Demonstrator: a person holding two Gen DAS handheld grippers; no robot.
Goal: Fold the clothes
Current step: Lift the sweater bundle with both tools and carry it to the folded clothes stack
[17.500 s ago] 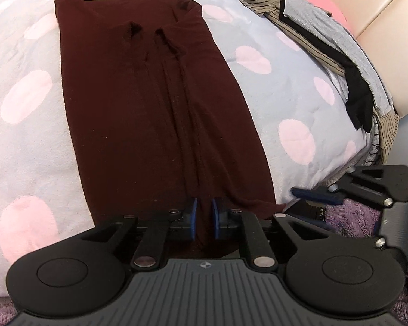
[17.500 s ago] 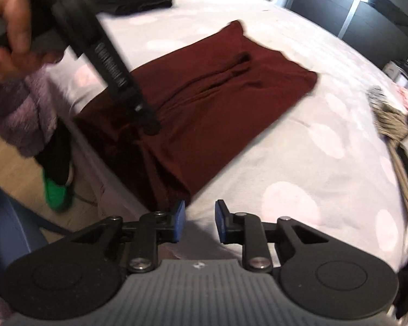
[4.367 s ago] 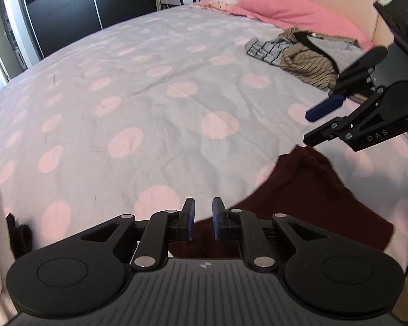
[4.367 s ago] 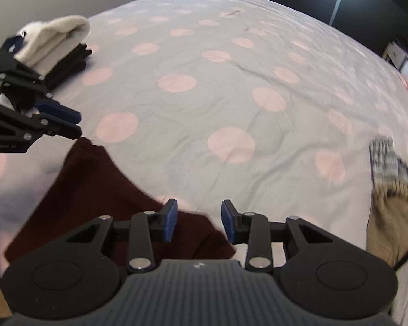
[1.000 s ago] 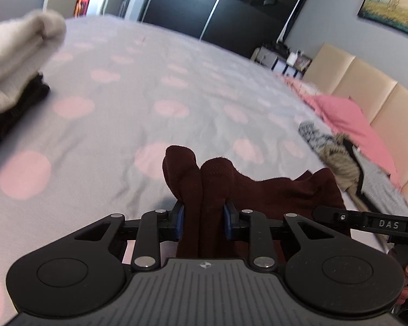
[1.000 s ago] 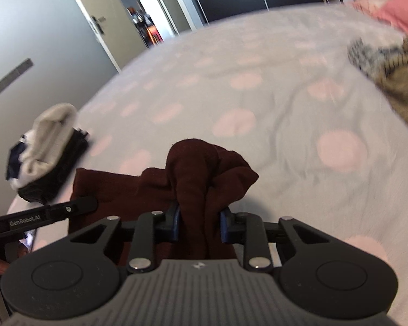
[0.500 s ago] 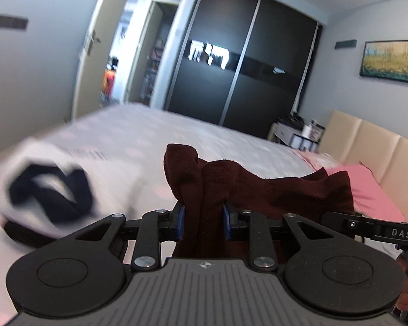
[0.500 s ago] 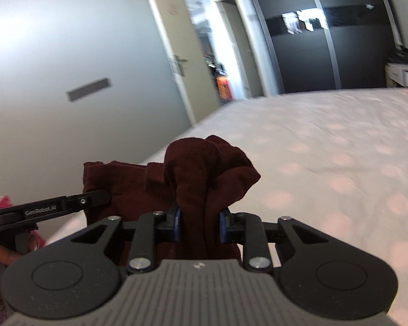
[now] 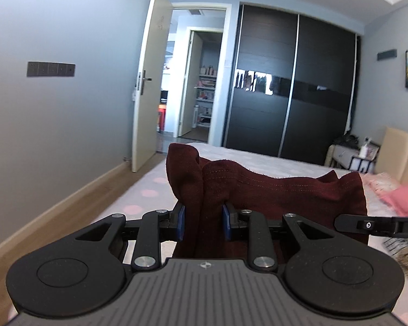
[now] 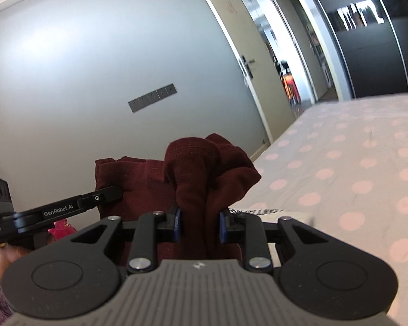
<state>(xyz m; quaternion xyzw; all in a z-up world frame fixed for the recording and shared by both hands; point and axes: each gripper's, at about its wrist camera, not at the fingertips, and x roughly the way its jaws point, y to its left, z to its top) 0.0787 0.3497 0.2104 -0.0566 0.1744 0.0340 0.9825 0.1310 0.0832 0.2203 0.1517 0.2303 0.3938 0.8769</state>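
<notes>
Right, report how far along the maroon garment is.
Done: maroon garment looks folded into a bundle. In hand: left gripper and right gripper each clamp a bunched end, holding it above the dotted bed. Left: set it down; other clothes aren't clearly visible.

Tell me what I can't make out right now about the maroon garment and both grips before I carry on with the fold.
- Left wrist view: the maroon garment hangs below the left gripper; the gripper body hides its lower part.
- Right wrist view: the same, behind the right gripper, so the fold lines are unseen.
- Where the garment sits over the bed: hidden in both views.
- Right gripper in the left view: cut off by the edge, fingers unseen.
</notes>
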